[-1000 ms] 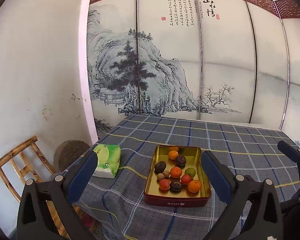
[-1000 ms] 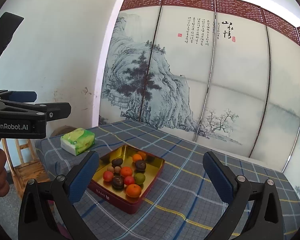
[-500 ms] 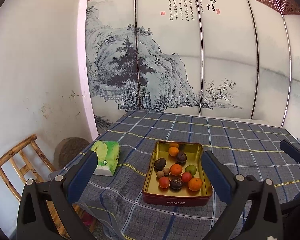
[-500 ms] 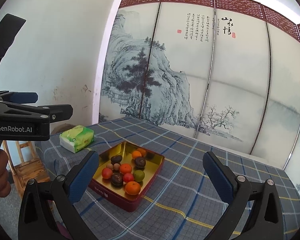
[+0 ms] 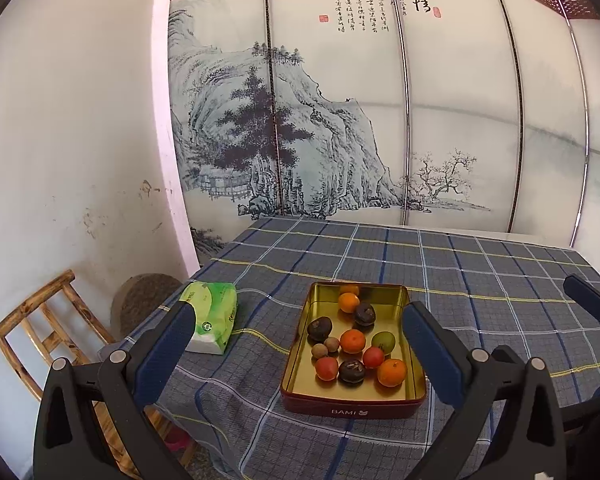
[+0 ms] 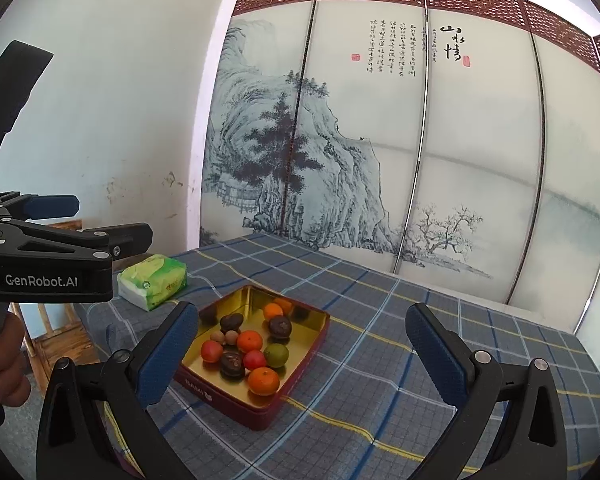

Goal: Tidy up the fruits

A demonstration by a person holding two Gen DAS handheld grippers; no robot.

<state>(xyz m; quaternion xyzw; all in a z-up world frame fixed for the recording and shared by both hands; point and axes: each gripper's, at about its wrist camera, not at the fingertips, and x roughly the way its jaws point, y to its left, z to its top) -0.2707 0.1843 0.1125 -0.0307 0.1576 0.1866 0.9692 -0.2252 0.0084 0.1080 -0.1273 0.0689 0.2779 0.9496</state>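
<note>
A red tin with a gold inside [image 5: 320, 402] [image 6: 236, 406] stands on the plaid table. It holds several fruits: oranges [image 5: 392, 373] [image 6: 263, 381], red ones [image 5: 326, 368], dark ones [image 5: 351, 372], a green one [image 5: 382, 341] [image 6: 276, 355] and small brown ones. My left gripper [image 5: 296, 346] is open and empty, above the near table edge in front of the tin. My right gripper [image 6: 302, 344] is open and empty, to the right of the tin. The left gripper also shows from the side in the right wrist view [image 6: 112, 232].
A green tissue pack [image 5: 212, 322] [image 6: 153, 280] lies left of the tin. A wooden stool [image 5: 40, 320] and a round woven seat [image 5: 140, 300] stand off the table's left side. A painted folding screen [image 5: 340, 120] stands behind the table.
Both grippers have drifted slightly closer to the table and lower; the tin sits a little lower in both views. Both stay open and empty.
</note>
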